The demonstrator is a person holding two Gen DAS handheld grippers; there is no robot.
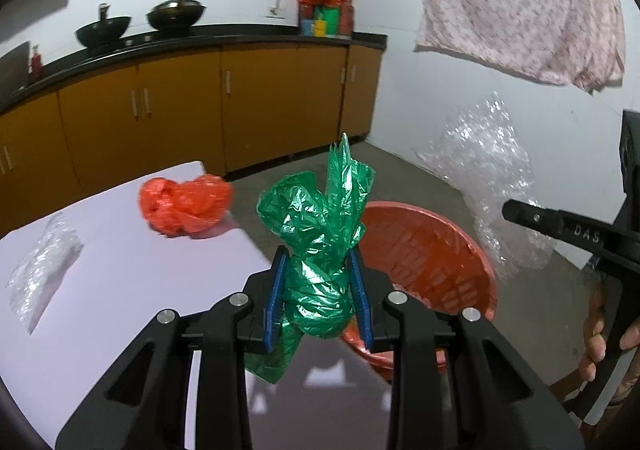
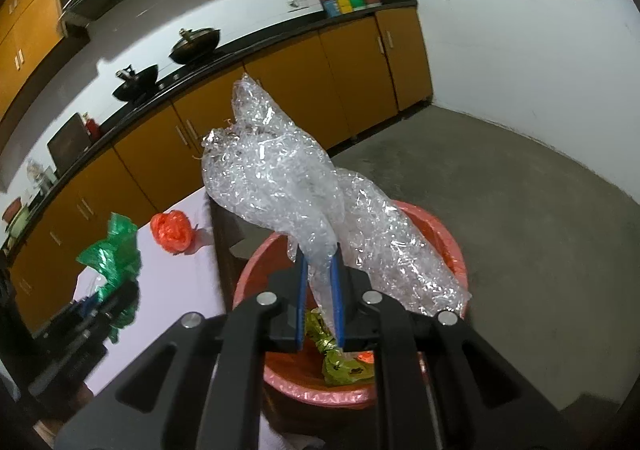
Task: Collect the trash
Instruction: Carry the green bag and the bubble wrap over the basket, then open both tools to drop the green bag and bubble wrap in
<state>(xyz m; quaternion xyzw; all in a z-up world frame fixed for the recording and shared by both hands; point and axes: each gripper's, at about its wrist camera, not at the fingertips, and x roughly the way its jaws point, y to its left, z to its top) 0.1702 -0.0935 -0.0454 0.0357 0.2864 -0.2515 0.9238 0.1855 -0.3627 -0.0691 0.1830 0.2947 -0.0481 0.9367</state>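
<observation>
My left gripper [image 1: 318,270] is shut on a crumpled green plastic bag [image 1: 320,234], held above the white table's right edge, beside the orange basket [image 1: 448,250]. My right gripper [image 2: 318,270] is shut on a clear bubble wrap bundle [image 2: 288,186], held over the orange basket [image 2: 452,246], which has a pink liner and yellow-green wrappers [image 2: 340,362] inside. The bubble wrap [image 1: 492,178] and the right gripper's finger [image 1: 560,226] also show in the left wrist view. The green bag [image 2: 112,246] shows at left in the right wrist view.
On the white table [image 1: 100,310] lie a crumpled red-orange bag [image 1: 184,206] and a clear plastic piece [image 1: 40,270]. The red-orange bag [image 2: 172,232] also shows in the right wrist view. Orange kitchen cabinets [image 1: 180,102] stand behind. The floor [image 2: 500,190] is grey concrete.
</observation>
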